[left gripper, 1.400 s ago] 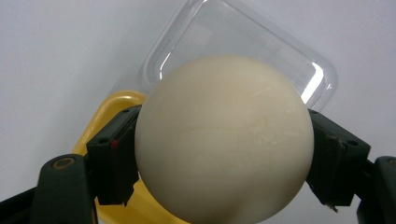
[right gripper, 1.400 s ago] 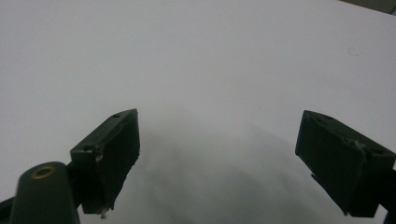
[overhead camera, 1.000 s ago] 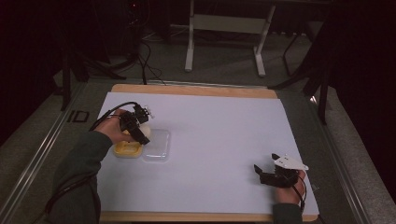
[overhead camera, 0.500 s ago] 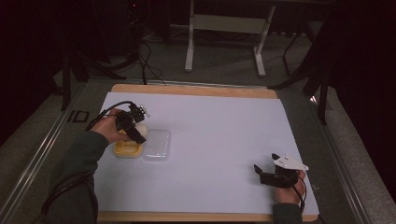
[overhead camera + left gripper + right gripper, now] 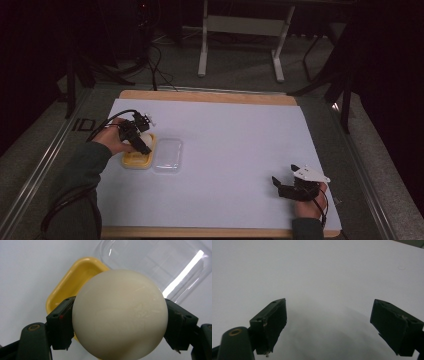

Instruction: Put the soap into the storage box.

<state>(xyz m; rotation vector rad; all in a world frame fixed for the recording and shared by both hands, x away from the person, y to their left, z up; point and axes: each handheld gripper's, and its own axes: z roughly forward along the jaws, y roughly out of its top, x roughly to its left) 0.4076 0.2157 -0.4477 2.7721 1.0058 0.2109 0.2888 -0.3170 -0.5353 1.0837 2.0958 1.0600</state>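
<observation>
Left gripper view: one cream ball (image 5: 119,315) clamped in left tongs (image 5: 119,322); right tongs (image 5: 334,325) wide

From my feed: white sheet (image 5: 235,145) on wood-edged table (image 5: 210,96), centre frame. Grey floor (image 5: 240,65) beyond, white desk frame (image 5: 240,25) top centre, cables (image 5: 155,60) upper left. Surroundings dark.

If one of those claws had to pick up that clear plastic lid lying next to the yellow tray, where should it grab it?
Probably at a long edge, from above. The clear plastic lid lies flat on the white table cover, too wide to straddle, so only its thin rim offers a bite. Its far side is free; the yellow tray adjoins the other.
</observation>
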